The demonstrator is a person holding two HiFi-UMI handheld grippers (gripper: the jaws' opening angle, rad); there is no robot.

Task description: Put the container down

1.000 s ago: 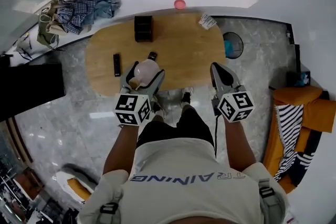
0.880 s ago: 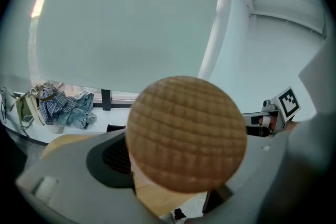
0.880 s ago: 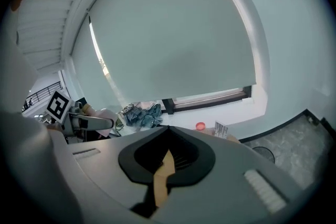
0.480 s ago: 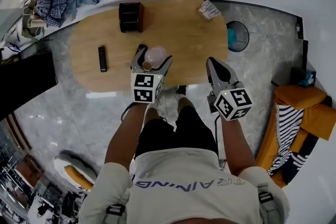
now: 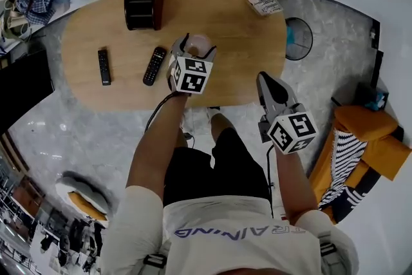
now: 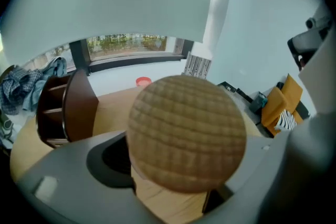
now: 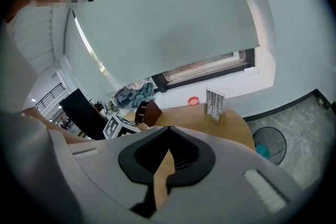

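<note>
Head view first: the left gripper [image 5: 196,49] is clamped on the container [image 5: 200,43] over the middle of the oval wooden table [image 5: 244,22], with a remote control [image 5: 154,66] just beside it. I'd bring it straight down onto bare wood, away from that remote. Left gripper view: the ribbed wooden lid [image 6: 186,134] fills the frame between both jaws, and whether the base touches the table is hidden. Best to hold it upright, seat it flat, and only then part the jaws. Right gripper view: the right gripper [image 7: 167,139] has its jaw tips together on nothing, and it has no part to play here.
</note>
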